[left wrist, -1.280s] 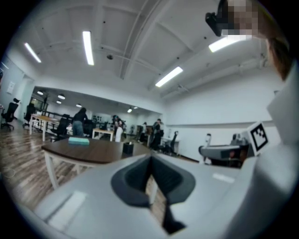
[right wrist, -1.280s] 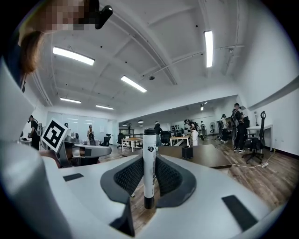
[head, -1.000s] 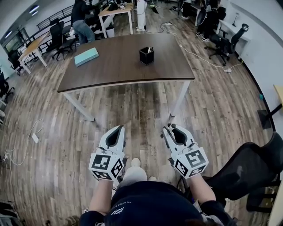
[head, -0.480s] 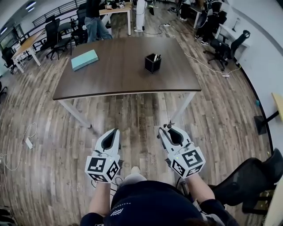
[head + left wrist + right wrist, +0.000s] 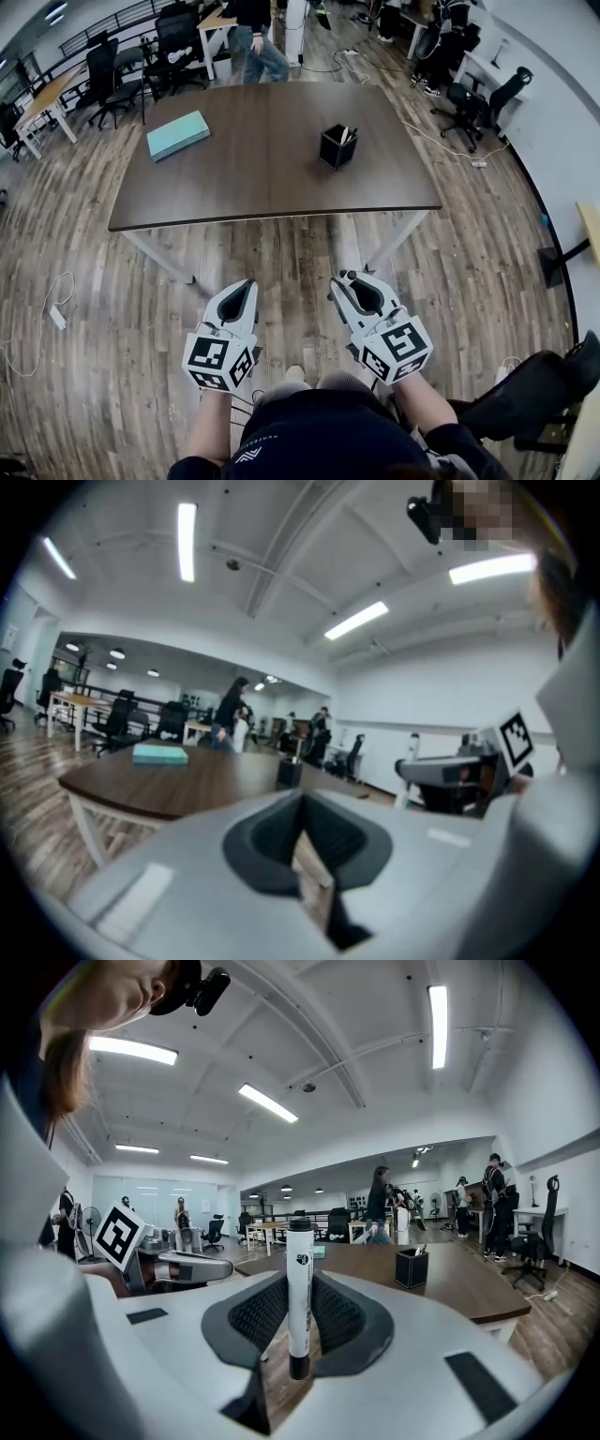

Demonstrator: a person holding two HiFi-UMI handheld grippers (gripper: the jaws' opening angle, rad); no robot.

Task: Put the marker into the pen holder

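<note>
The black square pen holder (image 5: 337, 147) stands on the brown table (image 5: 262, 169), right of its middle, with a pen or two inside; it also shows as the pen holder (image 5: 411, 1267) and the pen holder (image 5: 290, 772). A white marker (image 5: 299, 1321) with black ends stands upright between the ribbed pads of my right gripper (image 5: 300, 1281), which is shut on it. My right gripper (image 5: 345, 281) and left gripper (image 5: 246, 285) hang side by side over the floor, short of the table's near edge. The left gripper (image 5: 302, 801) is shut with nothing in it.
A teal book (image 5: 178, 134) lies on the table's far left. Table legs (image 5: 157, 255) stand ahead of the grippers. A black office chair (image 5: 530, 394) is at my right. A person (image 5: 255, 28) walks by desks behind the table. A cable (image 5: 56, 314) lies on the floor, left.
The table has come nearer and lower in the head view, and its near edge is closer to both grippers. The person behind the table walked to the right. The marker stays gripped.
</note>
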